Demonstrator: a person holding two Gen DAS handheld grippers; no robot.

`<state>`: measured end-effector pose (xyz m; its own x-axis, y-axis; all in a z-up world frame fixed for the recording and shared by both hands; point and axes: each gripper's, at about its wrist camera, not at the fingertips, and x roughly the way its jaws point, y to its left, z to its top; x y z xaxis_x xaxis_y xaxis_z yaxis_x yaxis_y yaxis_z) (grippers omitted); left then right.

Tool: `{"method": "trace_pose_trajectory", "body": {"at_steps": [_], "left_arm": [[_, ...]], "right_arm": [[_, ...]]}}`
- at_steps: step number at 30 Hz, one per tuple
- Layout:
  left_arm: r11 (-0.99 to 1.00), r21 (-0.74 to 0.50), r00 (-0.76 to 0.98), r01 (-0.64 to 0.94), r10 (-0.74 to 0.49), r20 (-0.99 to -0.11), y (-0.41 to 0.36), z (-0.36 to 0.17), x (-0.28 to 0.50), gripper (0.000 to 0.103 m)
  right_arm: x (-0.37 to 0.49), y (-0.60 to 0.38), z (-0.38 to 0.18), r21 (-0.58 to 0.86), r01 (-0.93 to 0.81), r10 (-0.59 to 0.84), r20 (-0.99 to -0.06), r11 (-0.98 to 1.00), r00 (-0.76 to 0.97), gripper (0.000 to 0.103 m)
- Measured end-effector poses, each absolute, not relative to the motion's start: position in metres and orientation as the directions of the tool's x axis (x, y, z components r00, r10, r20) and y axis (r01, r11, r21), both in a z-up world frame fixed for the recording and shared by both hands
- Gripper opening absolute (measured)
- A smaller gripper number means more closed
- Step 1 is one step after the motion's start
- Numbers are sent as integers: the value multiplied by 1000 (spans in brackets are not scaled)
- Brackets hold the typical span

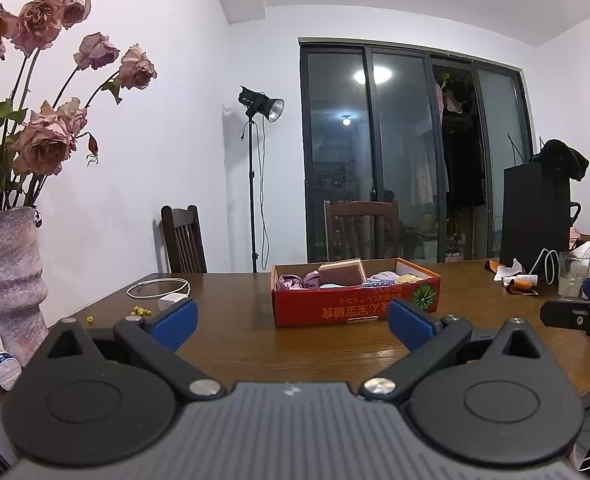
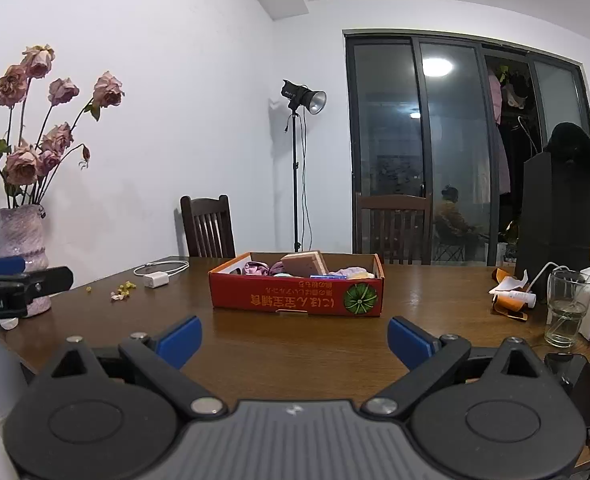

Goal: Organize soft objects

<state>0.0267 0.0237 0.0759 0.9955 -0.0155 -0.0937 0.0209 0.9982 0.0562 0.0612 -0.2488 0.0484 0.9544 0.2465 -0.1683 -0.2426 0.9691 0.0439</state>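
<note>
A red cardboard box [image 1: 355, 304] [image 2: 295, 300] stands on the brown wooden table [image 1: 255, 344] [image 2: 275, 344]. It holds soft items: a pink-brown sponge block [image 1: 342, 271] [image 2: 303, 263], purple cloth [image 1: 295, 280] [image 2: 257, 268], and pale yellow and white cloths [image 1: 395, 278] [image 2: 351, 272]. My left gripper [image 1: 293, 324] is open and empty, short of the box. My right gripper [image 2: 295, 338] is open and empty, also short of the box. Each gripper shows at the edge of the other's view.
A pink vase of dried roses [image 1: 7, 272] [image 2: 21, 248] stands at the table's left edge. A white charger and cable [image 1: 167, 292] [image 2: 157, 276] and yellow crumbs lie left of the box. A glass [image 2: 567, 304] [image 1: 571, 276], tubes and a black bag [image 2: 555, 220] stand at the right. Chairs stand behind the table.
</note>
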Motion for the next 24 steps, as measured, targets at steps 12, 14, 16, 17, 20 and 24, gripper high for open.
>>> {"method": "trace_pose_trajectory", "body": {"at_steps": [12,14,16,17,20,24], "left_arm": [[998,60,996,21,-16,-93,24,75,27,103],[998,60,996,20,-14,-92,24,76,27,103],[998,58,996,19,-13,-93,24,76,27,103],[998,57,996,19,-13,-93,25,75,27,103],[998,59,996,18,-12,-92,25,75,27,103],[998,60,996,20,-14,-93,25,75,27,103]], "right_arm": [[61,-249,49,49,-243,248,-171,969,953,100],[62,-249,49,49,-243,248,-172,969,954,100],[61,-249,48,48,-239,244,-172,970,955,100],[61,-249,49,47,-239,244,-170,970,955,100],[60,-250,49,51,-240,245,-167,969,955,100],[60,-249,49,52,-238,244,-165,970,956,100]]}}
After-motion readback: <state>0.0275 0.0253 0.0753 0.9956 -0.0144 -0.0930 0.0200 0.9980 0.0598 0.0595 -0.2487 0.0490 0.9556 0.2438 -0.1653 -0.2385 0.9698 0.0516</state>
